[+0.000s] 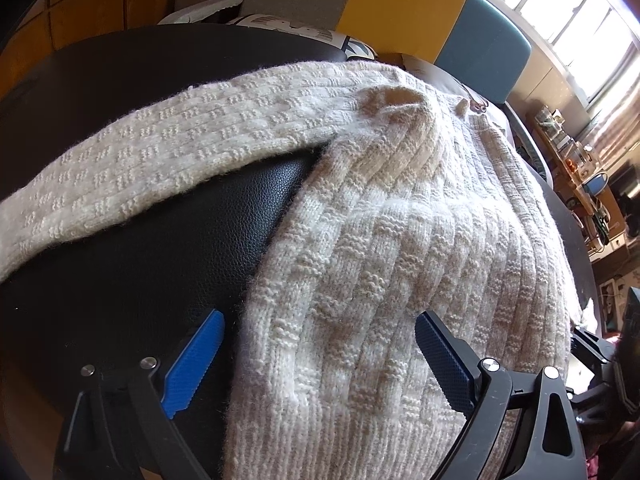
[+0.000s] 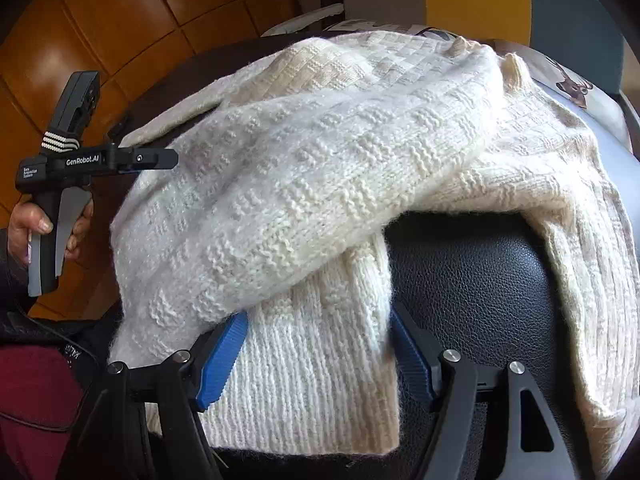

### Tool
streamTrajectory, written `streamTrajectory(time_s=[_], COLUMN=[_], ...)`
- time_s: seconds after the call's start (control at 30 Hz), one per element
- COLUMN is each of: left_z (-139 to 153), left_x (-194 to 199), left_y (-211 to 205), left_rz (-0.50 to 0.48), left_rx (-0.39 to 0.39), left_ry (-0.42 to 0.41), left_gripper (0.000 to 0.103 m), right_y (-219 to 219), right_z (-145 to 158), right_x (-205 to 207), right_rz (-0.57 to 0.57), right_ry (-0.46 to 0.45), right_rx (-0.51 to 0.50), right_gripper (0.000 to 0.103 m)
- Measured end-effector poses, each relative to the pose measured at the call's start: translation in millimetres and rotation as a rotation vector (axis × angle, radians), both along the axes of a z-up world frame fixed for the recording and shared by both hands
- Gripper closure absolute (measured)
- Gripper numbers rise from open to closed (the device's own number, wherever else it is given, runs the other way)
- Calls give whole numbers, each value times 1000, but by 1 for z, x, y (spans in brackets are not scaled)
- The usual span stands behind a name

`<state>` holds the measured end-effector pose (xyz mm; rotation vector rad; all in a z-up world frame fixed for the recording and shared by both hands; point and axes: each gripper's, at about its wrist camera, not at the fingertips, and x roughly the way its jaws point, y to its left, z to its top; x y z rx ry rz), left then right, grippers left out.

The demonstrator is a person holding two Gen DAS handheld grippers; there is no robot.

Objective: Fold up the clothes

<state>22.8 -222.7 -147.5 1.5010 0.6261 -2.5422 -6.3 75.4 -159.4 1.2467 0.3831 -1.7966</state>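
Note:
A cream knitted sweater [image 1: 360,208] lies spread on a black leather surface [image 1: 152,240]. One sleeve [image 1: 152,148] stretches out to the left in the left wrist view. My left gripper [image 1: 320,356] is open, its blue pads on either side of the sweater's left body edge near the hem. In the right wrist view the sweater [image 2: 320,168] has a sleeve folded across its body. My right gripper [image 2: 318,354] is open around the ribbed cuff [image 2: 312,384] at the near edge. The left gripper's handle [image 2: 64,160] shows at the left, held by a hand.
The black leather surface [image 2: 472,288] shows bare to the right of the cuff. A printed cushion [image 1: 304,30] and yellow and blue panels [image 1: 404,4] stand behind. An orange tiled floor [image 2: 120,12] lies beyond. A cluttered shelf [image 1: 576,160] is at the right.

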Motion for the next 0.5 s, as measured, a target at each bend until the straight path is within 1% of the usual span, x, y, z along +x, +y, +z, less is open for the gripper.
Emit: streamTrajectory(time_s=[0.03,0.07,0.1,0.13,0.17,0.2,0.27,0.3,0.4,0.43,0.5], left_z=[0,0,0,0,0,0,1,1,1,1,1], left_x=[0,1,1,2,2,2,4,4,6,6,5], left_y=[-1,-1,-1,0,1,2,2,1,0,-1,0], left_rz=[1,2,1,-1,-3,-4,-5,-5,-7,-8,-12], left_rx=[5,7,6,2,-3,-7,-6,-4,11,13,2], left_ry=[2,4,4,3,2,0,1,1,4,5,2], left_gripper=[6,6,6,6,6,6,6,6,6,6,6], right_y=[1,2,5,8,9,10,17,21,51,62,77], right_z=[2,3,4,4,6,10,29,39,88,99,106], right_x=[0,-1,-5,-8,-7,-3,8,13,31,38,49], right_rz=[3,-13,-43,-78,-98,-101,-112,-118,-171,-184,-210], right_ry=[16,16,-5,-29,-17,17,41,54,89,93,97], right_rx=[18,22,4,-6,2,16,-12,-30,-155,-179,-174], right_gripper=[43,49,76,93,93,94,94,94,94,95,95])
